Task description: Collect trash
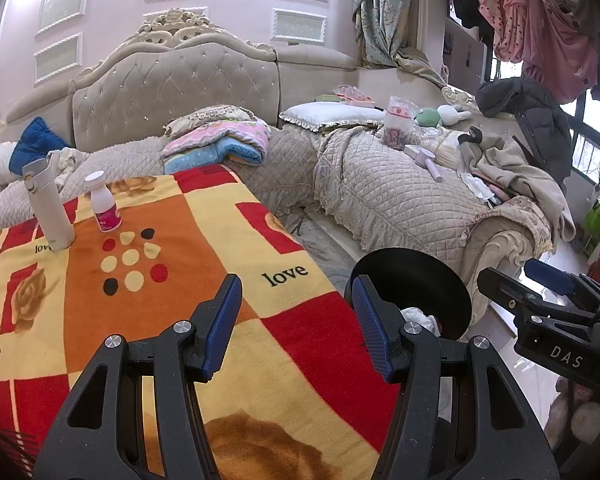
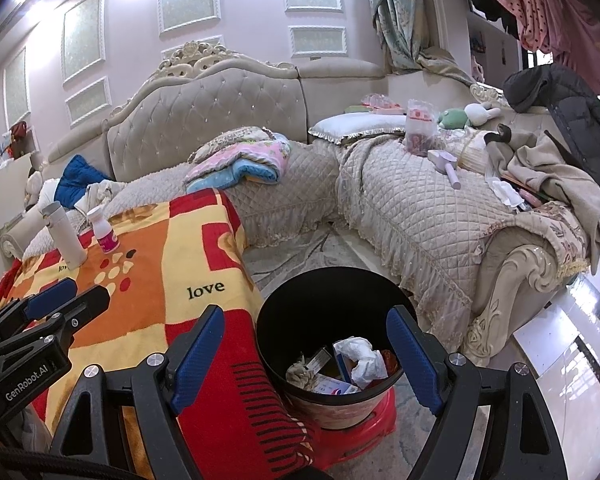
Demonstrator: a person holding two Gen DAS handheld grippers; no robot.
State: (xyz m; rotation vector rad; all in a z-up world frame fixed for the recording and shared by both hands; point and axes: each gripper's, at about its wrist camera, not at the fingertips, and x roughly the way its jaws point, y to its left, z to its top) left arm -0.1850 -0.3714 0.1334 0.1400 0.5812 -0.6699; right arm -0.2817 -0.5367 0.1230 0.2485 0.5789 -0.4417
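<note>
A black trash bin (image 2: pixel 300 300) stands on a red stool beside the blanket-covered table. It holds crumpled white tissue (image 2: pixel 362 358), small boxes and wrappers. My right gripper (image 2: pixel 306 360) is open and empty, hovering above the bin. My left gripper (image 1: pixel 296 326) is open and empty over the blanket's right edge, with the bin (image 1: pixel 416 280) just to its right. A white thermos (image 1: pixel 48 208) and a small white bottle with a pink label (image 1: pixel 105 208) stand upright on the far left of the blanket (image 1: pixel 160 280).
A quilted beige corner sofa (image 2: pixel 420 208) runs behind, strewn with folded blankets (image 1: pixel 220 140), a pillow, plush toys, a snack jar (image 1: pixel 398 128), a lilac tool and clothes. Clothes hang at the upper right by the window. Pale floor lies between table and sofa.
</note>
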